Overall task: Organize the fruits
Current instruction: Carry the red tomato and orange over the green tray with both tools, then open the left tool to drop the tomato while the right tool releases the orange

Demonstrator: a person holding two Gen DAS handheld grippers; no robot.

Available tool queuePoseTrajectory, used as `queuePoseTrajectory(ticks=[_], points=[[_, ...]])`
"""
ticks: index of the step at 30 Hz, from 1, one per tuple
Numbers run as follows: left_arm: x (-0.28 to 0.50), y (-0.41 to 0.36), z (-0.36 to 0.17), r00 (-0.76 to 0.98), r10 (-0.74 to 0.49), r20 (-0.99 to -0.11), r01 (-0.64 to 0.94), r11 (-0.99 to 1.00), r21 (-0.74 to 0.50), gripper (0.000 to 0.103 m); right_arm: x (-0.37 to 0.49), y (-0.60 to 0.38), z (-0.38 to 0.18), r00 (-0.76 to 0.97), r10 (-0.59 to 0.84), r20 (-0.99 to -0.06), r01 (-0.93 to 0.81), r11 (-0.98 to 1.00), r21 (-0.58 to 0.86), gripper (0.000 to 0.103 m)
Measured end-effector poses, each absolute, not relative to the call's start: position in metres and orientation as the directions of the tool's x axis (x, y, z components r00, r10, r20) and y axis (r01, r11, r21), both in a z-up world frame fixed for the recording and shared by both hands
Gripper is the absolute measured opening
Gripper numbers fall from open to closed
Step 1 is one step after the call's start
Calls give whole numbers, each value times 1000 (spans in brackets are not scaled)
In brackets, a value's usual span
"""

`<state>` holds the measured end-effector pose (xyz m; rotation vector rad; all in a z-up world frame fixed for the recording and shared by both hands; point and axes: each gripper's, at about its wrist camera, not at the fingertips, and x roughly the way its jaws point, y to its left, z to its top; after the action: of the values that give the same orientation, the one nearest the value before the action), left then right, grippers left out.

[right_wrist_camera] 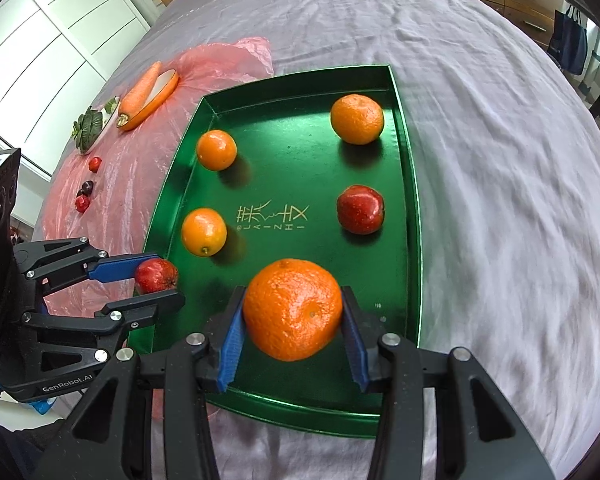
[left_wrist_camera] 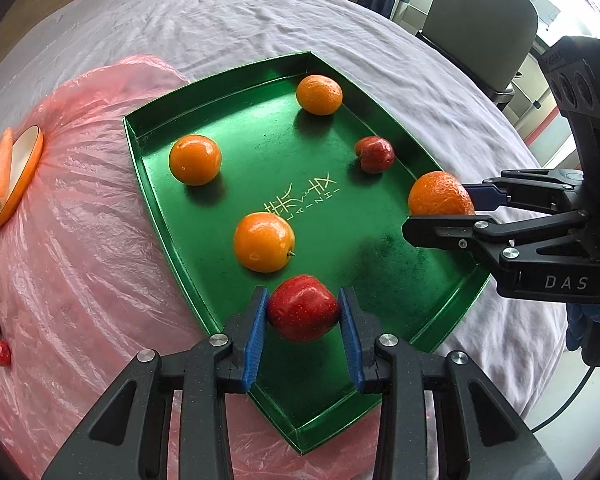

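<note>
Fruits sit on a green tray [right_wrist_camera: 404, 128] lettered "LA-NI"; left gripper [left_wrist_camera: 303, 312], marked "GenRobot.AI", clamps an apple [left_wrist_camera: 302, 307]; right gripper [right_wrist_camera: 292, 316], marked "DAS", an orange [right_wrist_camera: 292, 309].

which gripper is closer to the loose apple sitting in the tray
Right. The right gripper, holding an orange, sits just before the loose apple; the left gripper is across the tray.

tray [right_wrist_camera: 404, 128] centre frame, holding oranges [right_wrist_camera: 216, 150] and apple [right_wrist_camera: 360, 209] | carrot [right_wrist_camera: 140, 90] upper left | berries [right_wrist_camera: 87, 188] left of tray
</note>
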<state>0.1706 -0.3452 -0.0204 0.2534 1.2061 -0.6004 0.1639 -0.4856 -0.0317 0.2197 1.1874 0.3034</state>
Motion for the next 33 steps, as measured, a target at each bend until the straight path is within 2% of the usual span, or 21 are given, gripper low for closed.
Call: queuePoseTrajectory(ticks=[33], points=[[176,-349,-36,230,-271,-934,534,838,-112,30,176,-486,-57,330,250,-910,-103,968,229,71]])
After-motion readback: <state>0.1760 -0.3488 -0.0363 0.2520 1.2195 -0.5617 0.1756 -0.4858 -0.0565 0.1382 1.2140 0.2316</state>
